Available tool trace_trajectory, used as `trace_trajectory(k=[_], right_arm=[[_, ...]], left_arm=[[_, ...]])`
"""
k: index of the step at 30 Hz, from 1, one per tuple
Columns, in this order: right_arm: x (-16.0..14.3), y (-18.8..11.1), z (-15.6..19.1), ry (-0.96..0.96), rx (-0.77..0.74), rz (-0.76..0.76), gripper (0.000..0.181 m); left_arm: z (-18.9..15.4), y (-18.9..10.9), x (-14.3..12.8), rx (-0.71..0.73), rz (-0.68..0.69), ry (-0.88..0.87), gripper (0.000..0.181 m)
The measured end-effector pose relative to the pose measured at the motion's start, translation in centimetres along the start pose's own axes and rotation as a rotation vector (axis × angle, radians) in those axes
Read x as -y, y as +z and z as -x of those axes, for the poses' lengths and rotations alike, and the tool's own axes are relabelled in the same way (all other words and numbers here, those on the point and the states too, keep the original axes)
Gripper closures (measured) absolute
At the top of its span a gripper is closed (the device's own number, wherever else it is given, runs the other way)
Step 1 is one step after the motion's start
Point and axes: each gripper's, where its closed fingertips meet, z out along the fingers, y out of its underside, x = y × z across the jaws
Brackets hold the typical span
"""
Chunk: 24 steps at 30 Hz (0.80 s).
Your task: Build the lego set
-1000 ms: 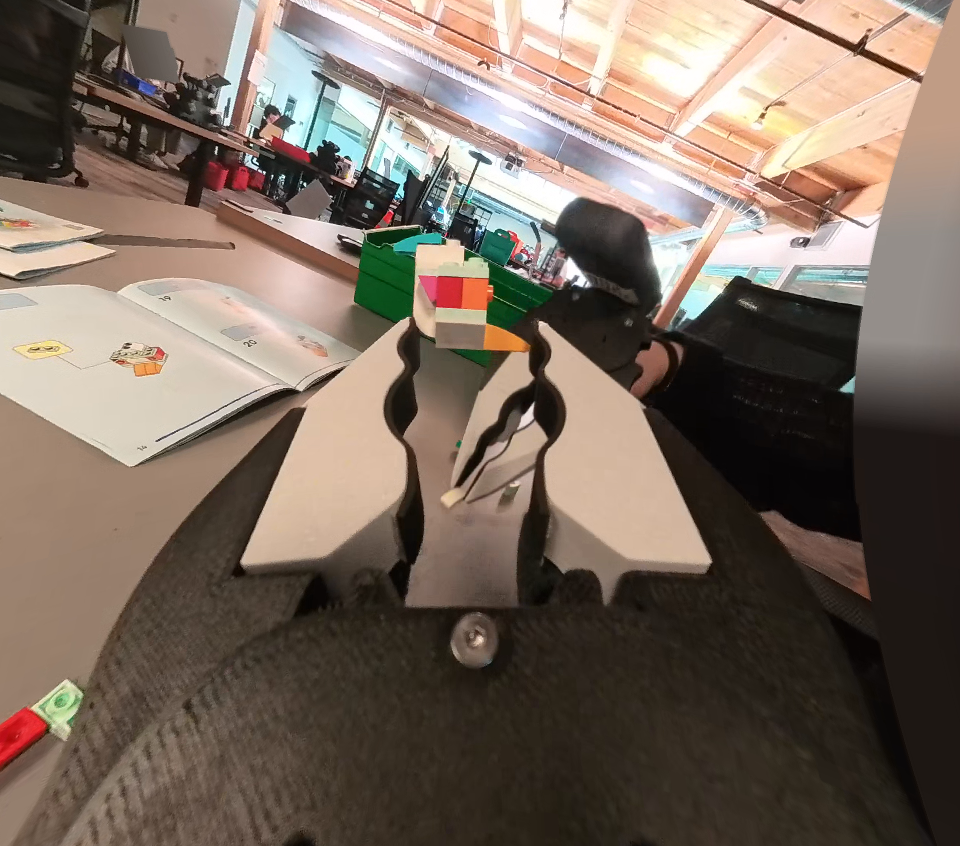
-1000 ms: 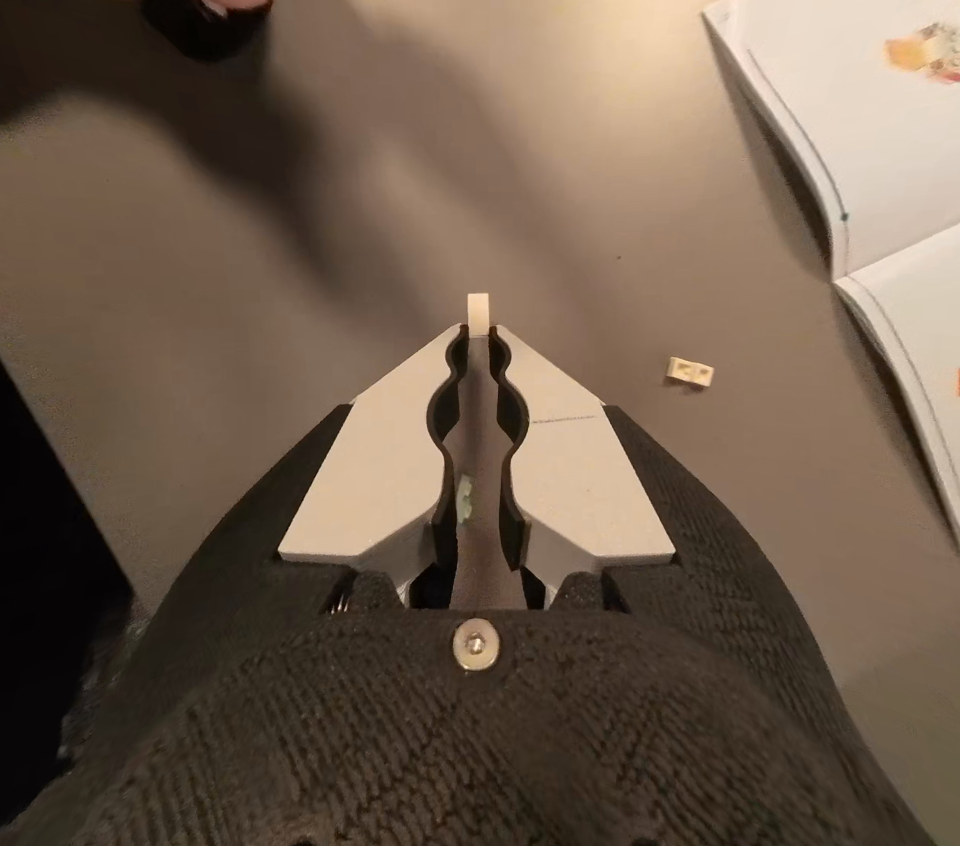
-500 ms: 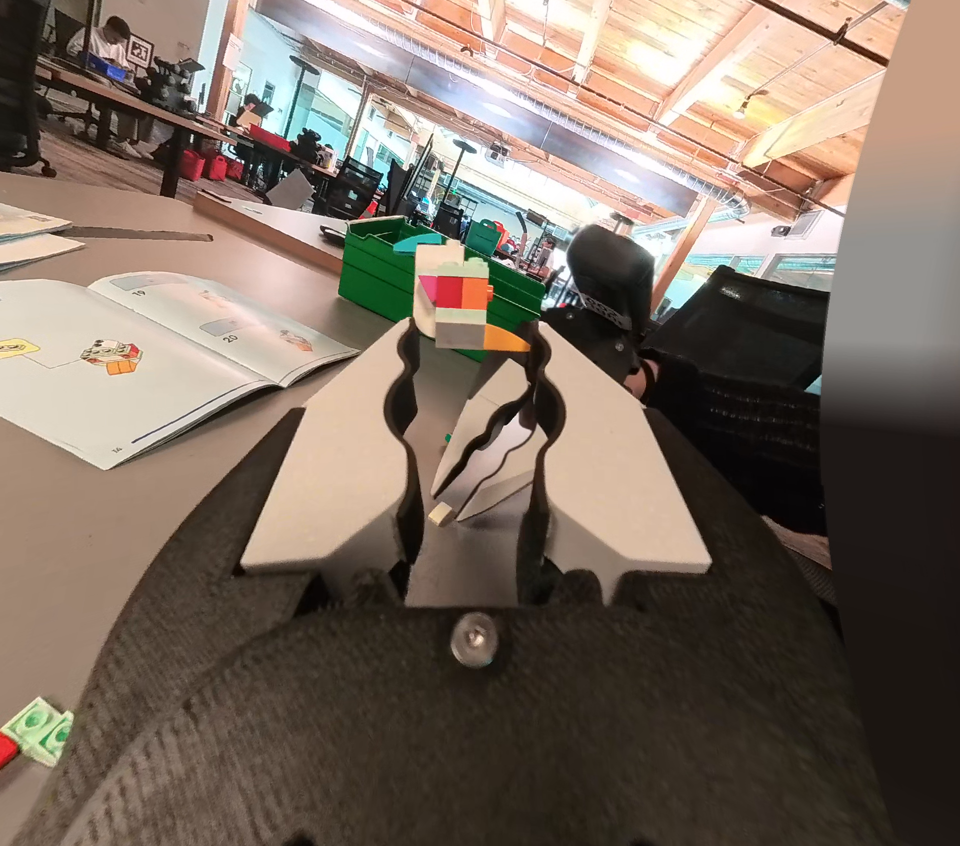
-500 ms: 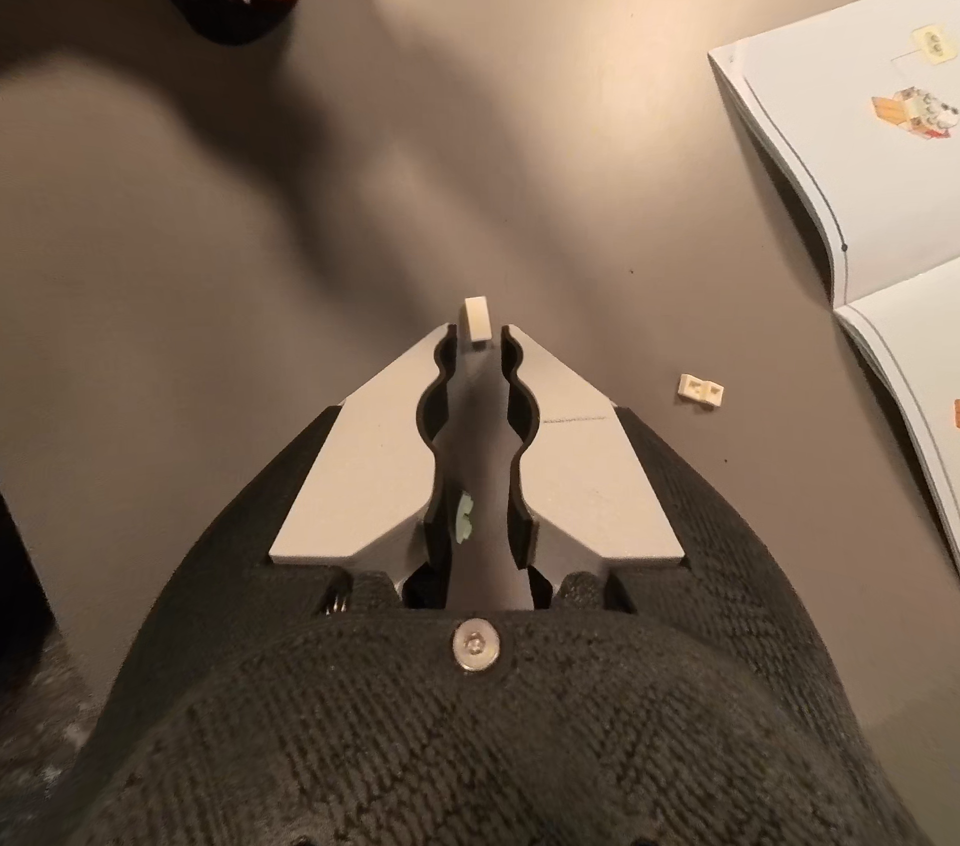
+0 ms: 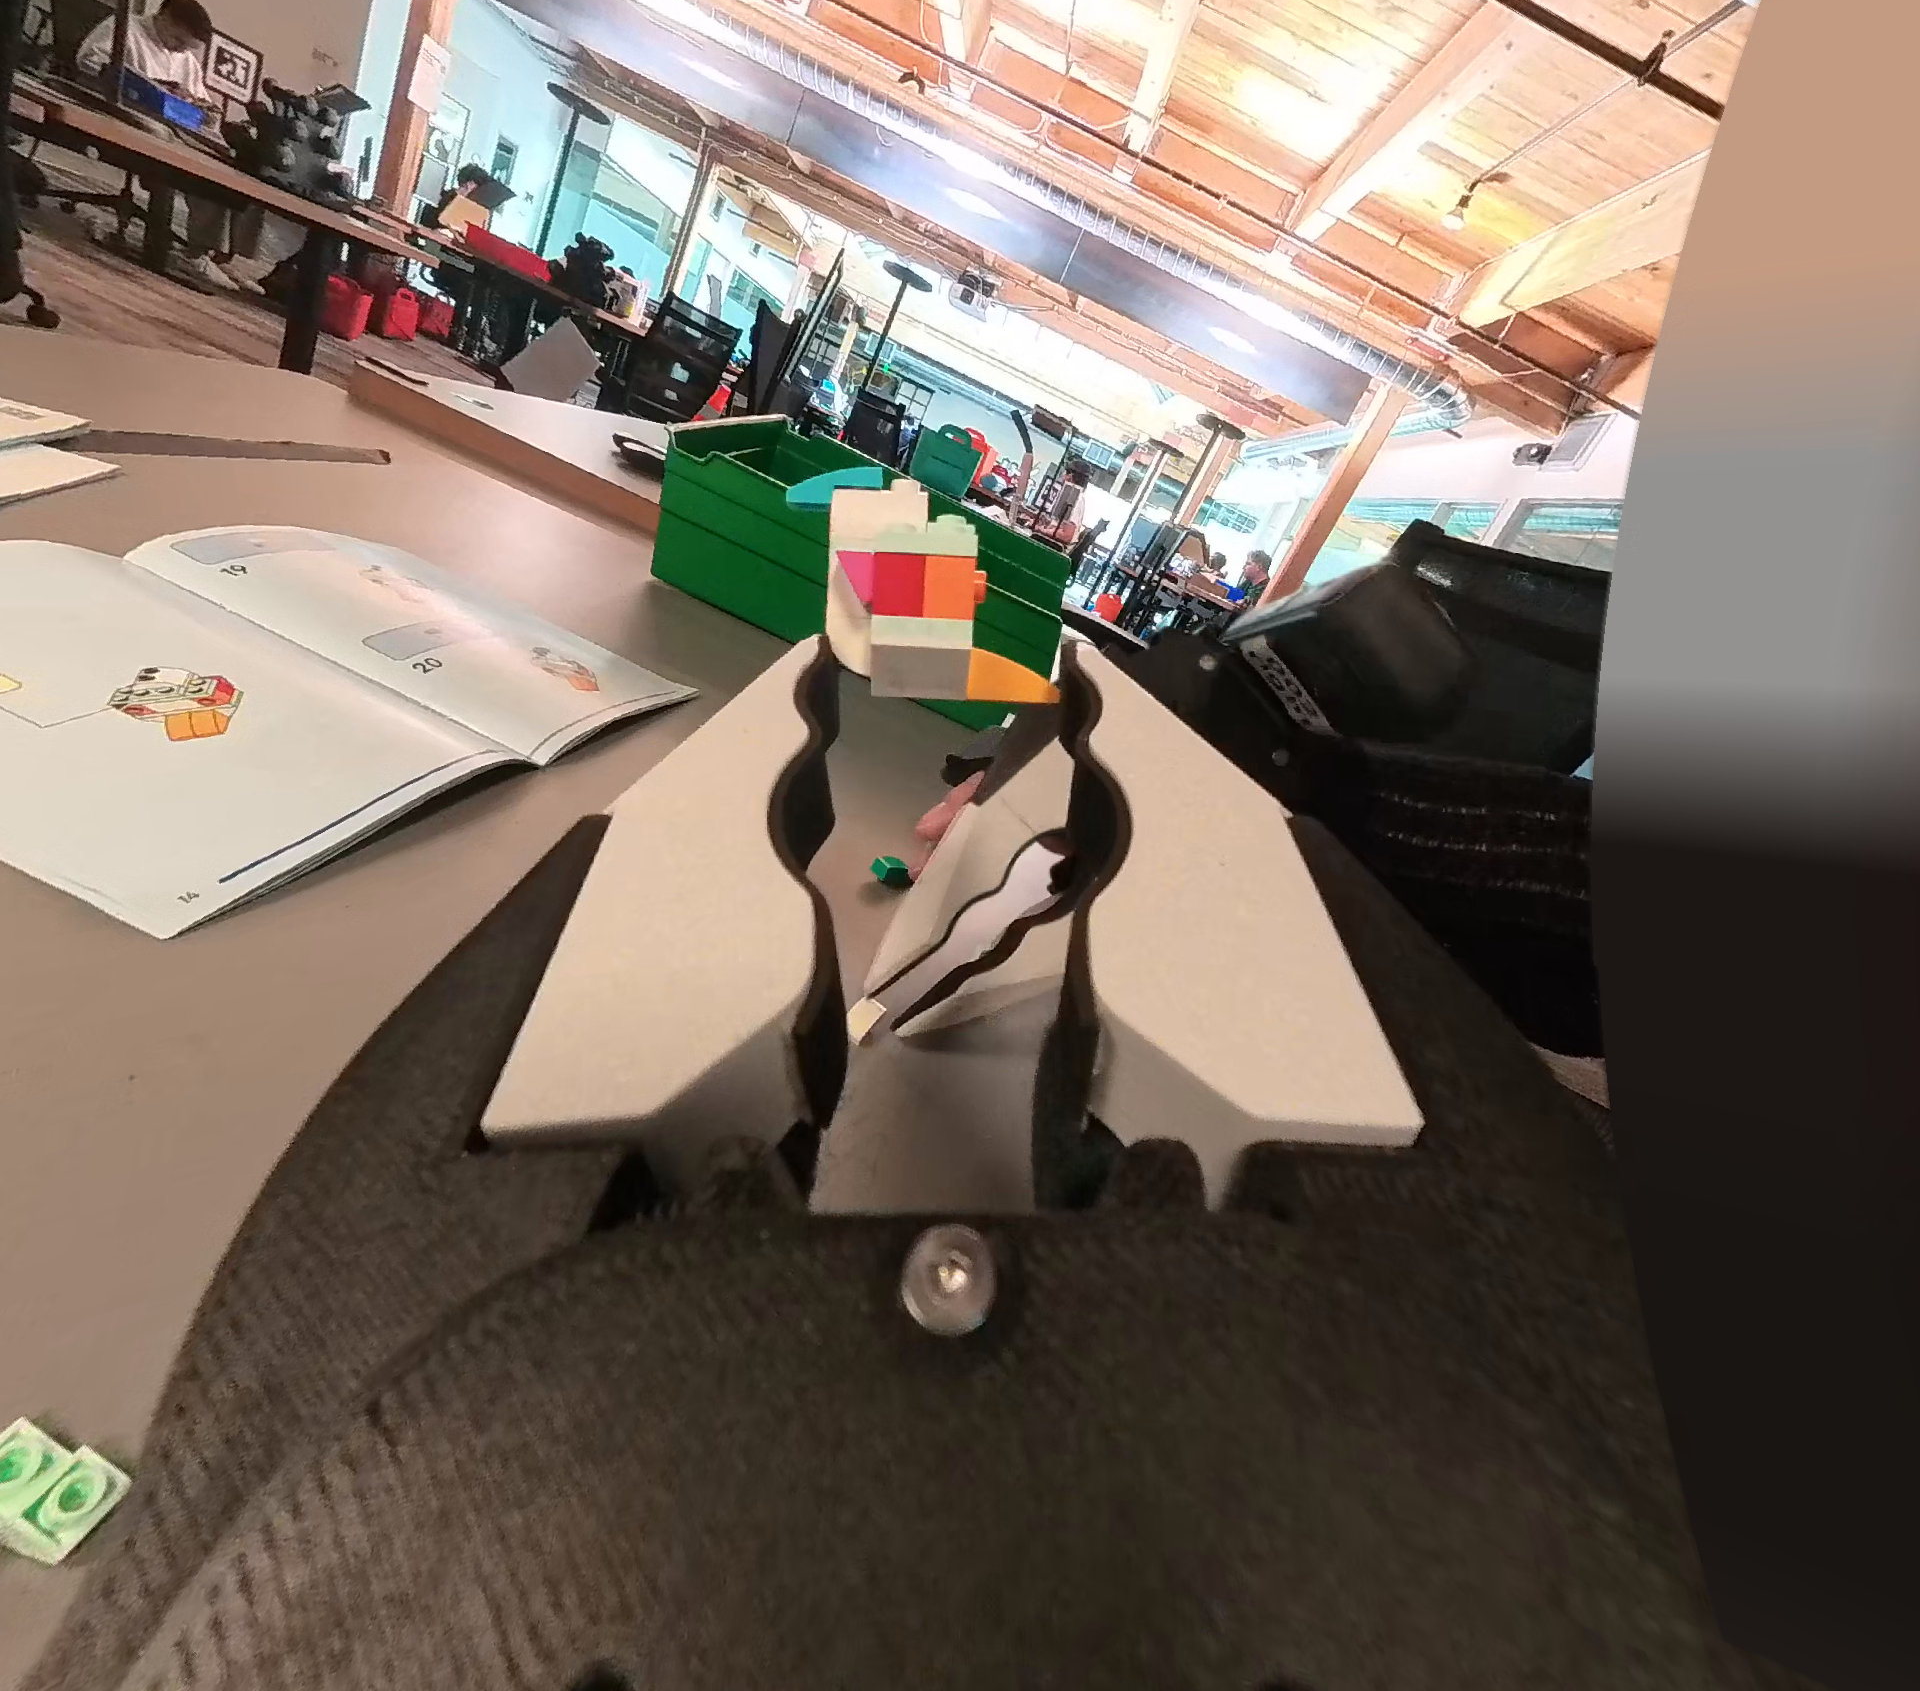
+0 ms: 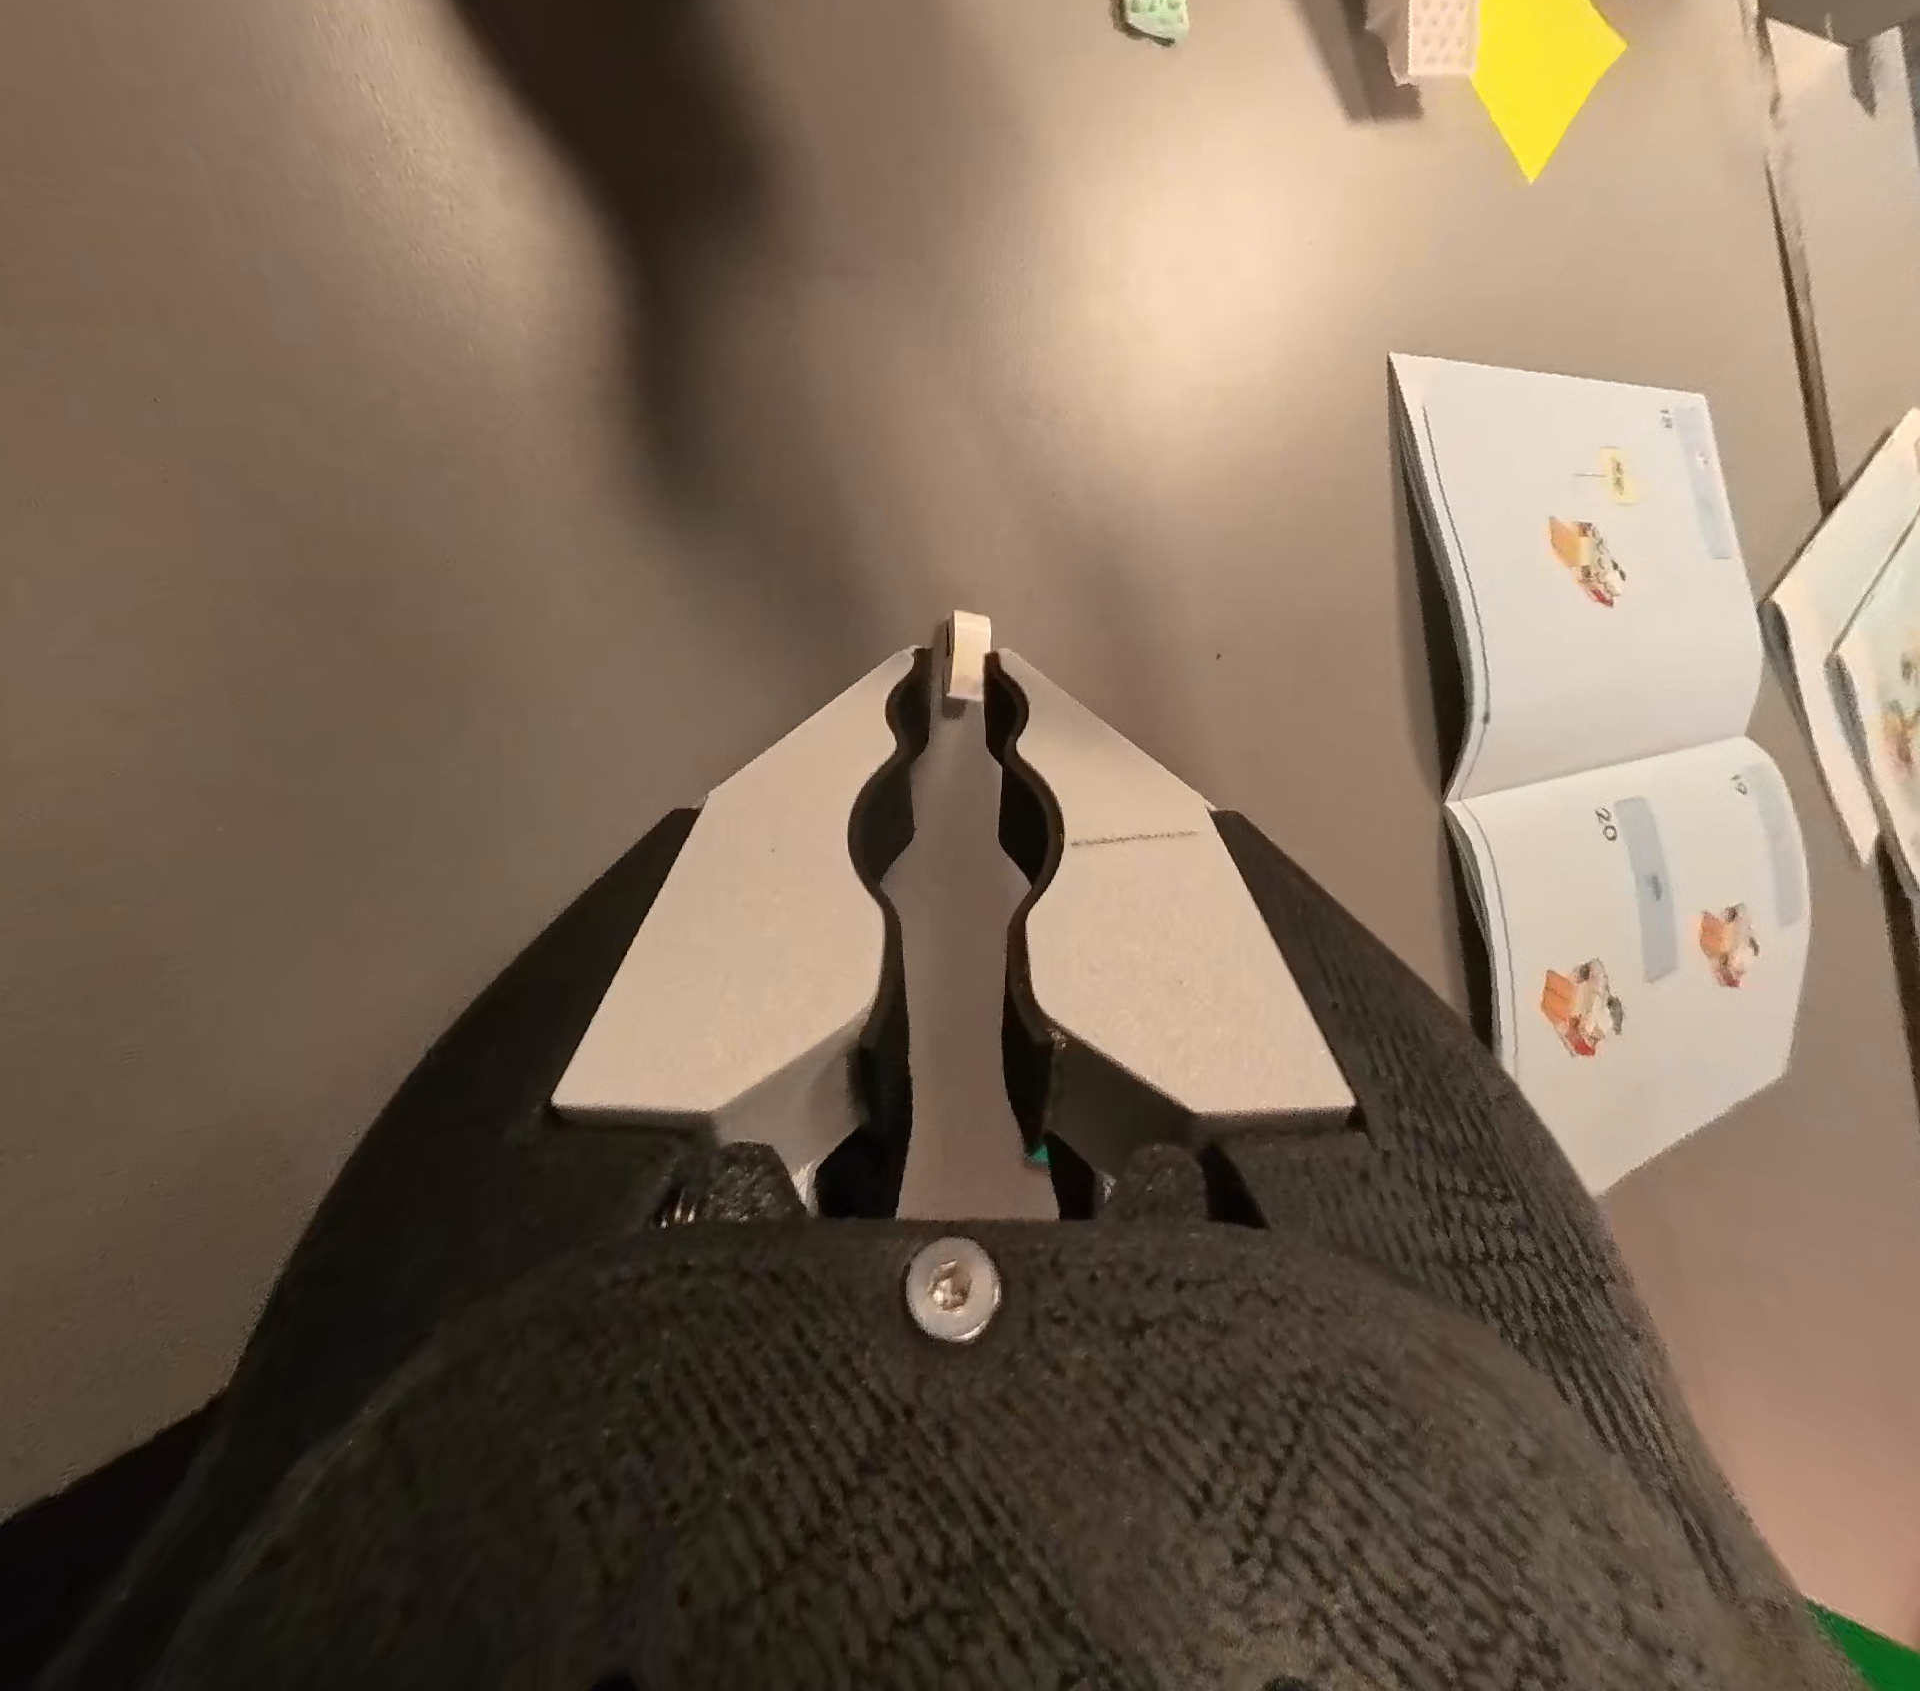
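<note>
1. The partly built model (image 5: 925,613), a stack of white, red, orange and pale green bricks, sits pinched at the tips of the left gripper (image 5: 940,685), raised above the table (image 5: 125,1070).
2. The small cream brick (image 6: 961,654) is clamped in the right gripper (image 6: 961,670), which has lifted it off the table since a moment ago.
3. That suggests it goes onto the model next.
4. The instruction booklet (image 5: 312,706) lies open at left; a green bin (image 5: 748,540) stands beyond.

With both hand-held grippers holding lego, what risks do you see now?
1. The right hand-held gripper pinches the small cream piece only at its fingertips; it may slip out or twist.
2. The left hand-held gripper grips the colourful model by its lower edge only; pressing a piece on may tip it or loosen bricks.
</note>
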Motion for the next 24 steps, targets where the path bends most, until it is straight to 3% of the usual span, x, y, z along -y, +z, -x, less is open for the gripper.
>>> trace_trajectory(k=[1, 24], right_arm=[[-0.1, 0.1, 0.0, -0.006, 0.001, 0.013, 0.175], [-0.2, 0.8, -1.3, 0.284, 0.009, -0.038, 0.181]], left_arm=[[0.0, 0.0, 0.0, -0.001, 0.000, -0.001, 0.140], [-0.2, 0.0, 0.0, -0.010, 0.003, -0.001, 0.140]])
